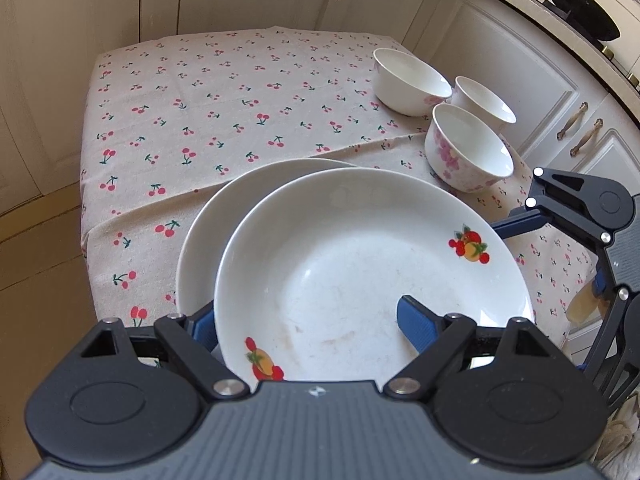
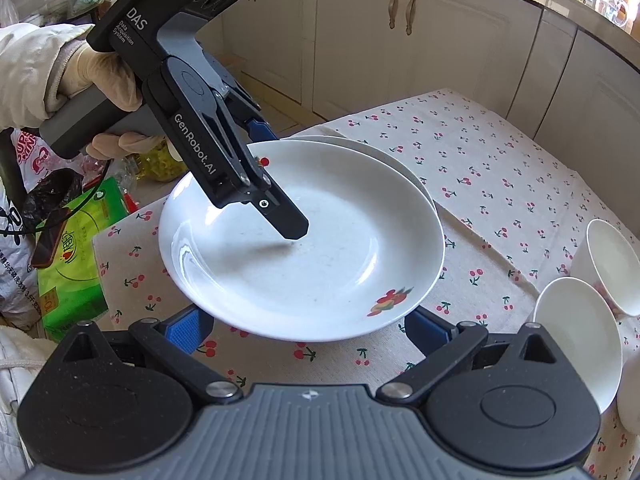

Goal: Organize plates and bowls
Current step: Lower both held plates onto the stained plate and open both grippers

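A white plate with fruit prints [image 1: 372,276] fills the lower middle of the left wrist view, tipped up and leaning over a second plate [image 1: 208,232] just behind it on the cherry-print cloth of the bench [image 1: 200,112]. The front plate is round, so it has no long axis; its hollow faces up and toward the lower edge of the frame, one fruit print at the lower left rim, one at the upper right.

The left gripper [image 1: 308,328] straddles that plate's near rim: one of the fingers [image 1: 416,324] lies inside the hollow, the other sits outside behind the rim. Whether they press on the rim I cannot tell.

In the right wrist view the left gripper comes in from the upper left, held by a gloved hand [image 2: 108,80]; its body reads "DAS Data Acquisition System" and "GenRobot.AI". The right gripper [image 2: 308,330] has its fingers spread wide below the plate's near edge, gripping nothing.

Three white bowls [image 1: 412,80] with pink flowers stand upright, close together, at the upper right.
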The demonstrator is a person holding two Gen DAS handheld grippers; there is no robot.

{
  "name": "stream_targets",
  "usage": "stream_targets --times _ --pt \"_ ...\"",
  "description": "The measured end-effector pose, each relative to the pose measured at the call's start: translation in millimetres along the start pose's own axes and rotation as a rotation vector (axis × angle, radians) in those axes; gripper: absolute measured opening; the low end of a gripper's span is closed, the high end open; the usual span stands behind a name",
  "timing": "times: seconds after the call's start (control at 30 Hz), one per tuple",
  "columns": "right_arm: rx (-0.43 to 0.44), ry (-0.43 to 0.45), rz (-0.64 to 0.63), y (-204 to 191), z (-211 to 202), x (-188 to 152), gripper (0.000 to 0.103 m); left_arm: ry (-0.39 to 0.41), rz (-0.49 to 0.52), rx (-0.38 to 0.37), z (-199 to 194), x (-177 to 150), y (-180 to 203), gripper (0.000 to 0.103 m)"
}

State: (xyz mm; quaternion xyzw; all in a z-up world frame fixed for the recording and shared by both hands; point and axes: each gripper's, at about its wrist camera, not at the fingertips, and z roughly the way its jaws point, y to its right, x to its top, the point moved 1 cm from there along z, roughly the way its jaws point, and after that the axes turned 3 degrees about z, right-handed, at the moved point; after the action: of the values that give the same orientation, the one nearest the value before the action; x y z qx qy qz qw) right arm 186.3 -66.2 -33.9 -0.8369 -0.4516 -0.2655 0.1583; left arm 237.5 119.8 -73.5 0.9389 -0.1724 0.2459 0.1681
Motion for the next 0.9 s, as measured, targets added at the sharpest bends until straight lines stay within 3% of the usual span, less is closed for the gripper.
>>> stream_targets --times 0.9 --pt "0.001 0.028 -0.020 -3.6 1.8 3.9 0.103 0.012 -0.025 -0.006 -25.5 -9.1 1.2 0.089"
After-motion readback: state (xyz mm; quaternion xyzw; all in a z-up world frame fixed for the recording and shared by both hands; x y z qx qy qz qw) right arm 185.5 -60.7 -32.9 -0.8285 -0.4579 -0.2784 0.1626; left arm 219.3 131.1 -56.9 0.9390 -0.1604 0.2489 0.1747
